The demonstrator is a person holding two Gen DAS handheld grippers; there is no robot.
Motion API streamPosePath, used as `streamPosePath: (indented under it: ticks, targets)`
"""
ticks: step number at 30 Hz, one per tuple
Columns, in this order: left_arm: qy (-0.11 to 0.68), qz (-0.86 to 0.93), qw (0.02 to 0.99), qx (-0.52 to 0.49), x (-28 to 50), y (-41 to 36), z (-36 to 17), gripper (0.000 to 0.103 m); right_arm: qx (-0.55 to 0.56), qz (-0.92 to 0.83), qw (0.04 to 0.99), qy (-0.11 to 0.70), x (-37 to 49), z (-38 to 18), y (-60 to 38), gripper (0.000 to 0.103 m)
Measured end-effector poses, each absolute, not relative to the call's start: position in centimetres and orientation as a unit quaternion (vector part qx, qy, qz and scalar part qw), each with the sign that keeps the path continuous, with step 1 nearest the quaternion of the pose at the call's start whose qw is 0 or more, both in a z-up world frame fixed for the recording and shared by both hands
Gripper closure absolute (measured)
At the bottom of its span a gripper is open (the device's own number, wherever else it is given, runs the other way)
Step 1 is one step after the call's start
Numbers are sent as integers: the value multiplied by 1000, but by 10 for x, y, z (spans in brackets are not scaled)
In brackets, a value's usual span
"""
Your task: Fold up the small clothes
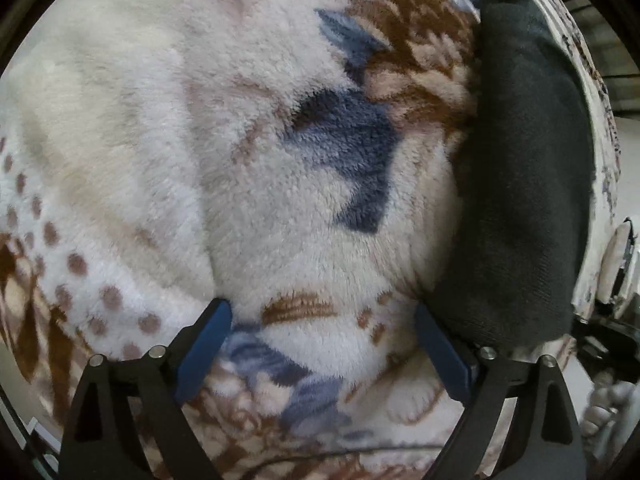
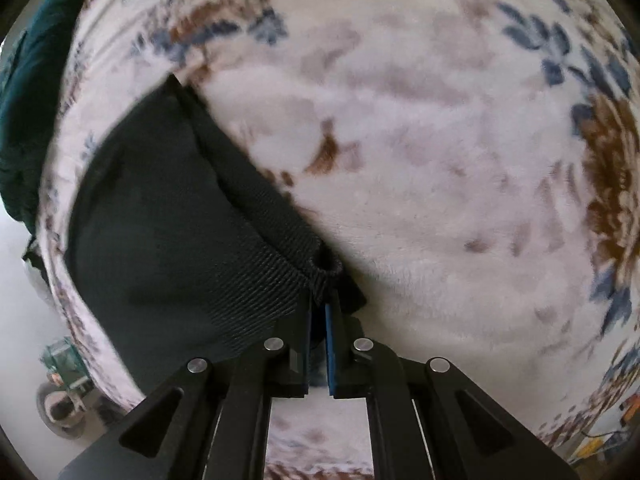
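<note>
While your left hand-held gripper stands released over the fleece blanket, your right hand-held gripper pinches the dark sock's ribbed cuff.

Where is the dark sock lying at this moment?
The dark sock lies on the fleece blanket, at the left in the right wrist view, its ribbed cuff pinched by the right gripper. In the left wrist view it lies at the right edge.

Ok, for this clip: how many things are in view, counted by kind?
Dark sock: 1
Patterned fleece blanket: 1
Dark green cloth at the blanket's edge: 1
Grippers: 2, the left gripper open over the blanket, the right gripper shut on the sock's ribbed cuff
Total: 5
</note>
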State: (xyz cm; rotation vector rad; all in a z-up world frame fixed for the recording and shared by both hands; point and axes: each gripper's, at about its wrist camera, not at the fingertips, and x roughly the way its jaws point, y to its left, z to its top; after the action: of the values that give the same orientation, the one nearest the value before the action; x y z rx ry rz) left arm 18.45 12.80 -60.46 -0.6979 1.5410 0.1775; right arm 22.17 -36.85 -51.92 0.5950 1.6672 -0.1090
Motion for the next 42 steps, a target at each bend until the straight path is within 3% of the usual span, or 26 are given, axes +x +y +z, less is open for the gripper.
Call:
streamPosePath:
  ticks: [3, 7, 14, 17, 20, 22, 23, 24, 25, 26, 27, 32, 37, 38, 40, 42]
  targets:
    - [680, 81, 666, -296, 188, 137, -585, 11, 250, -30, 617, 746, 228, -525, -364, 96]
    - [673, 76, 688, -260, 207, 145, -554, 11, 223, -19, 615, 756, 245, -501, -374, 63]
    - [616, 33, 718, -323, 255, 160, -524, 11, 173, 63, 692, 698, 315, -434, -355, 47]
    - [585, 0, 738, -336, 314, 151, -538, 11, 167, 83, 707, 682, 356, -446, -337, 46]
    - [584, -21, 746, -319, 383, 145, -566, 12, 164, 121, 703, 682, 394, -486, -327, 37]
    - [592, -25, 741, -316, 407, 144, -579, 25, 190, 139, 683, 692, 409, -515, -318, 37]
    - [585, -39, 741, -327, 419, 144, -583, 48, 210, 148, 671, 695, 413, -527, -316, 37]
    - [584, -40, 743, -326, 424, 142, -583, 66, 218, 151, 667, 697, 416, -535, -315, 39]
    - [586, -34, 744, -319, 425, 140, -582, 70, 219, 151, 671, 692, 418, -538, -313, 52]
    - [584, -39, 748, -313, 427, 140, -580, 81, 215, 146, 683, 682, 418, -536, -313, 80]
    - [583, -38, 752, -305, 426, 141, -578, 85, 207, 135, 696, 674, 418, -534, -312, 97]
    - [574, -30, 750, -326, 417, 152, -579, 89, 245, 117, 719, 640, 424, -521, -324, 98]
    - [584, -19, 744, -323, 423, 152, -588, 89, 209, 102, 732, 640, 441, -520, -307, 99]
    - [587, -16, 742, -324, 424, 153, -590, 89, 200, 94, 733, 644, 445, -523, -305, 103]
    - [586, -17, 732, -346, 424, 157, -595, 87, 180, 66, 729, 658, 454, -535, -311, 103]
    - [582, -27, 721, -374, 420, 163, -592, 78, 203, 67, 706, 675, 461, -546, -320, 103]
